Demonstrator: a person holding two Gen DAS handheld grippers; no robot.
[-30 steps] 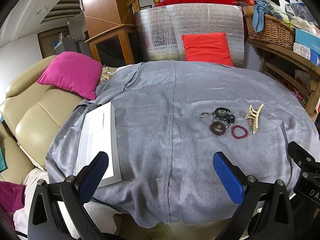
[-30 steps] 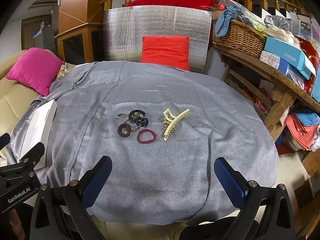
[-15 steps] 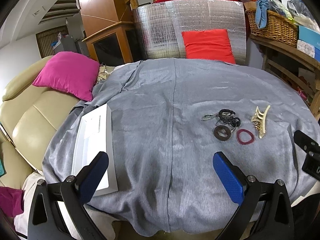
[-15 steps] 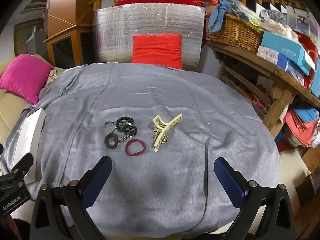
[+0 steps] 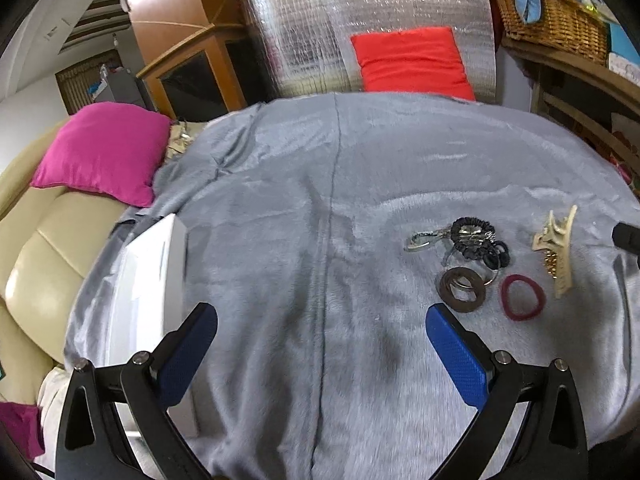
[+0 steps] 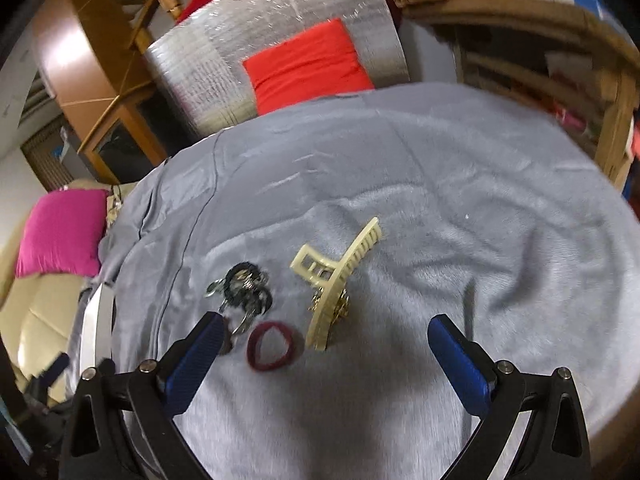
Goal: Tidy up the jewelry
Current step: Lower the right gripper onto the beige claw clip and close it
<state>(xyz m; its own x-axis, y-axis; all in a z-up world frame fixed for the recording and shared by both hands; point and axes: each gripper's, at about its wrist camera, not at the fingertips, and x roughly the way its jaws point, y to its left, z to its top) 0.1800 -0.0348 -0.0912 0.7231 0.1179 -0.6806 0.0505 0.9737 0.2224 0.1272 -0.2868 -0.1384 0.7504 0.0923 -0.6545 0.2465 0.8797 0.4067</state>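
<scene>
Grey cloth beneath two spread grippers

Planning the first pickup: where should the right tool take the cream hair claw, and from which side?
Across the hair claw's long toothed bar near its middle, from above. It lies flat, the bar narrow enough for the open right tool; avoid the gold trinket beside its lower end.

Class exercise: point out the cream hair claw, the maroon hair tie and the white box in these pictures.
cream hair claw [image 6: 338,284]: right wrist view, on its long toothed spine.
maroon hair tie [image 6: 256,354]: right wrist view, on its left band.
white box [image 5: 150,280]: left wrist view, on its top face.
</scene>
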